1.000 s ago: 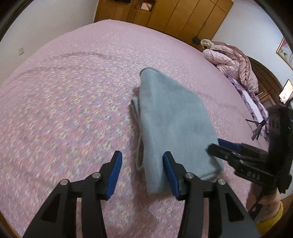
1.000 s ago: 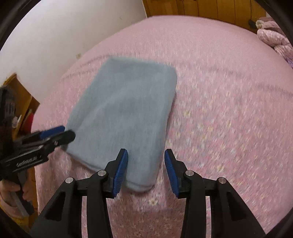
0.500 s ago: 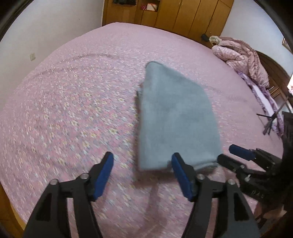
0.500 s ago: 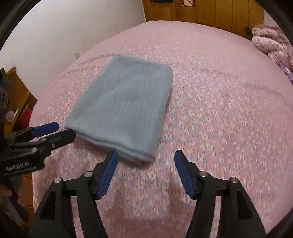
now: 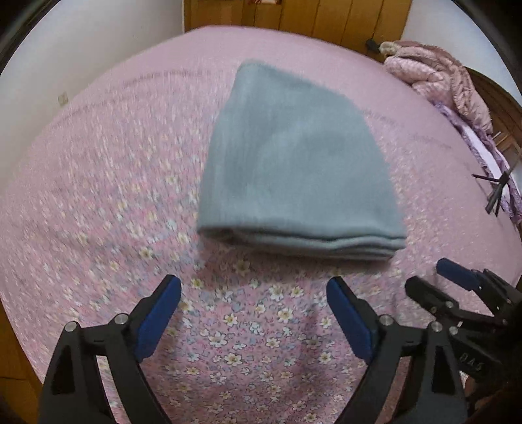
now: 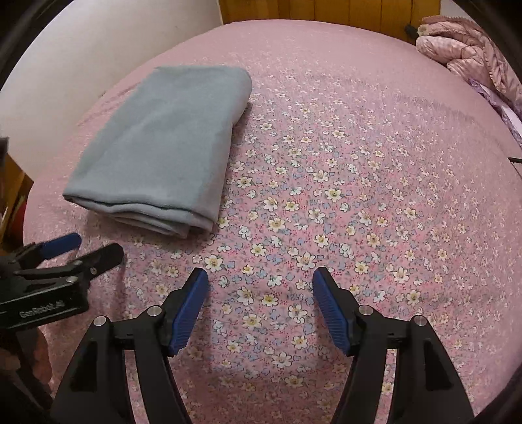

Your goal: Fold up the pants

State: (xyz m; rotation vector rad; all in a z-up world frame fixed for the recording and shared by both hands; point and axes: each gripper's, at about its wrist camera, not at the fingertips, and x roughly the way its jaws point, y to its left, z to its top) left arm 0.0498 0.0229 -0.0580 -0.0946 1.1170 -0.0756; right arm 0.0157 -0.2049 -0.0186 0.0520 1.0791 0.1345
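Observation:
The grey-blue pants [image 5: 293, 163] lie folded into a flat rectangular stack on the pink floral bedspread [image 5: 98, 182]; in the right wrist view they [image 6: 163, 146] lie at the upper left. My left gripper [image 5: 253, 290] is open and empty, just short of the stack's near edge. My right gripper [image 6: 261, 277] is open and empty over bare bedspread, to the right of the stack. Each gripper shows in the other's view: the right one [image 5: 437, 277], the left one [image 6: 94, 248].
A crumpled pink quilt [image 5: 437, 75] lies at the far right of the bed. Wooden wardrobes [image 5: 310, 16] stand behind the bed, a white wall [image 6: 81, 49] runs to its left. A dark stand [image 5: 496, 192] sits off the right edge.
Both grippers have opened wider and pulled back off the folded pants toward the near edge of the bed. The pants stay flat on the bedspread.

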